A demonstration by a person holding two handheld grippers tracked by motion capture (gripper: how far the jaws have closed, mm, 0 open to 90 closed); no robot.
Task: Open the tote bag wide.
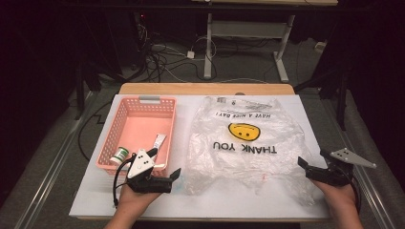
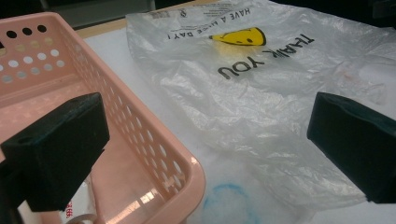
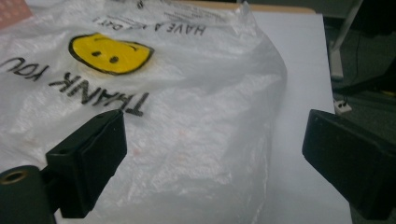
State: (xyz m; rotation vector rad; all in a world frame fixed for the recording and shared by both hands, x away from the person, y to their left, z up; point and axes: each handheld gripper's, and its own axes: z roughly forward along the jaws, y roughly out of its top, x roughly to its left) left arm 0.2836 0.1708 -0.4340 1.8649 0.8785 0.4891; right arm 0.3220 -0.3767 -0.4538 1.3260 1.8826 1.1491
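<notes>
My two open, empty tools, left (image 1: 175, 174) and right (image 1: 302, 162), flank the plastic bag (image 1: 246, 143) lying flat on the table (image 1: 286, 202) beside the pink basket (image 1: 125, 119); a shallow pinch could slip off the thin, slack film.

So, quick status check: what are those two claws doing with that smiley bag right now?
Left gripper open, right gripper open, both empty. Plastic bag flat on the table, untouched. Pink basket beside it; nothing in the way.
</notes>
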